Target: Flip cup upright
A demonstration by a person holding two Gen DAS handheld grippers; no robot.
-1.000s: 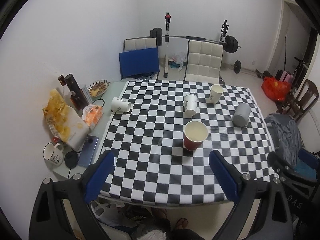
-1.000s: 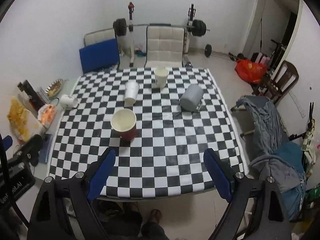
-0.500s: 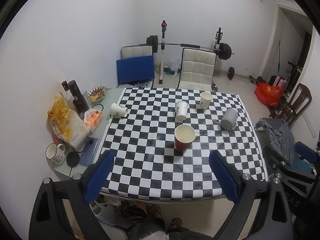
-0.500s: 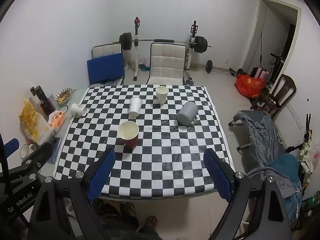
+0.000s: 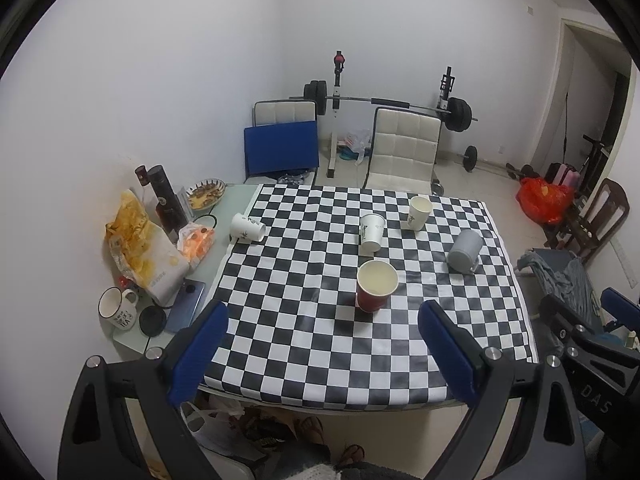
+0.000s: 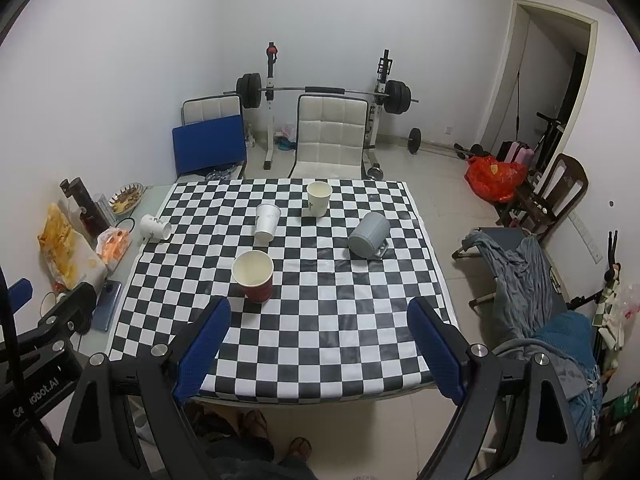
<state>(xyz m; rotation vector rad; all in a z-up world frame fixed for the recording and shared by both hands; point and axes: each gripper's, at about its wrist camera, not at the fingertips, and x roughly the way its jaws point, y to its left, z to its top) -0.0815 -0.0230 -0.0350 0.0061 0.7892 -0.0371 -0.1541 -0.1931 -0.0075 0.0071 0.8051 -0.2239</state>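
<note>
A red paper cup (image 5: 376, 291) (image 6: 254, 276) stands upright mid-table on the checkered cloth (image 5: 320, 344). A white paper cup (image 5: 371, 233) (image 6: 267, 224) stands behind it, apparently upside down. Another white paper cup (image 5: 418, 212) (image 6: 318, 198) stands upright at the back. A grey mug (image 5: 465, 255) (image 6: 369, 235) lies tilted at the right. A white cup (image 5: 248, 227) (image 6: 155, 228) lies on its side at the left cloth edge. My left gripper (image 5: 323, 344) and right gripper (image 6: 318, 340) are open and empty, held high above the table's near edge.
Left of the cloth stand a snack bag (image 5: 140, 248), a dark bottle (image 5: 166, 200), a white mug (image 5: 116, 307), a phone (image 5: 186, 306) and a dish (image 5: 206, 194). Chairs (image 5: 402, 148) and a barbell rack stand behind. A clothes-draped chair (image 6: 516, 264) is at right.
Both grippers have pulled back and up from the table, so the cups look smaller and more of the room shows. The cups have not moved.
</note>
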